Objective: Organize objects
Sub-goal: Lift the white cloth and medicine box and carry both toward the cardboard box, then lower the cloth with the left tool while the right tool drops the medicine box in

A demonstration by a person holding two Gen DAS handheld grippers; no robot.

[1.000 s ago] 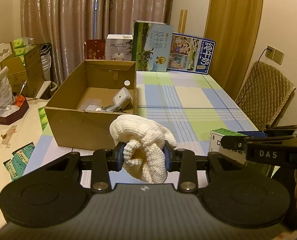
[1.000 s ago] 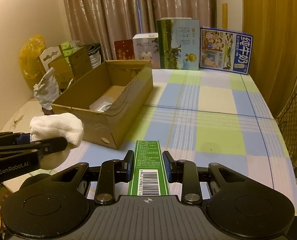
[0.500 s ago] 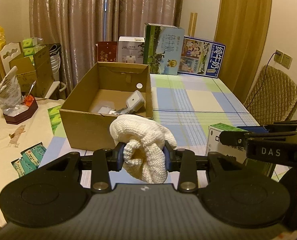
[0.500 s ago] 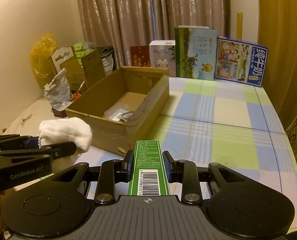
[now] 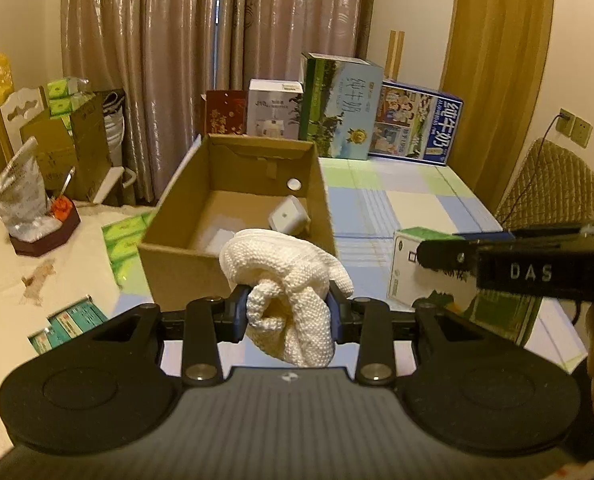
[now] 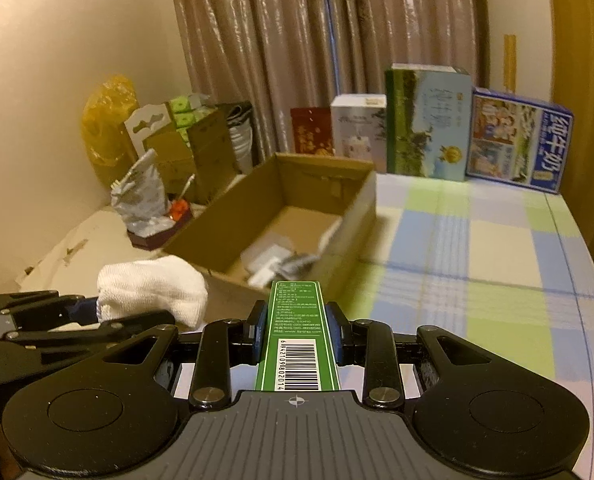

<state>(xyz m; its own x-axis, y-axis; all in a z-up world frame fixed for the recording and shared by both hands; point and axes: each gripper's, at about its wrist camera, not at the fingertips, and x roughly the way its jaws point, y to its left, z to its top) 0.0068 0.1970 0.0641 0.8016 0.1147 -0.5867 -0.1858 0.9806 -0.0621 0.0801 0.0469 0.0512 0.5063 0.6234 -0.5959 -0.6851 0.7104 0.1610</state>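
Transport step, both loads lifted and carried toward the open cardboard box (image 5: 237, 204) on the checked tablecloth (image 6: 477, 240). The left gripper (image 5: 288, 314) is clamped on a bunched white knitted cloth (image 5: 285, 276), held above the table just short of the box's near wall; the cloth has no clear long axis, its folds drooping below the pads. The right gripper (image 6: 295, 330) is closed on a green carton with a barcode (image 6: 297, 344), held above the table near the box's near corner. The carton's long axis runs along the fingers, its far end pointing forward toward the box and its barcode end back at the camera; in the left wrist view its white face (image 5: 413, 264) shows beside the right gripper's arm. The box already holds a small white cube-shaped item (image 5: 288, 216) and some pale packets. The next move, by judgement, calls for carrying each load over the near wall, lowering it into free floor space, then opening the fingers; the carton would lie best with its length along the box.
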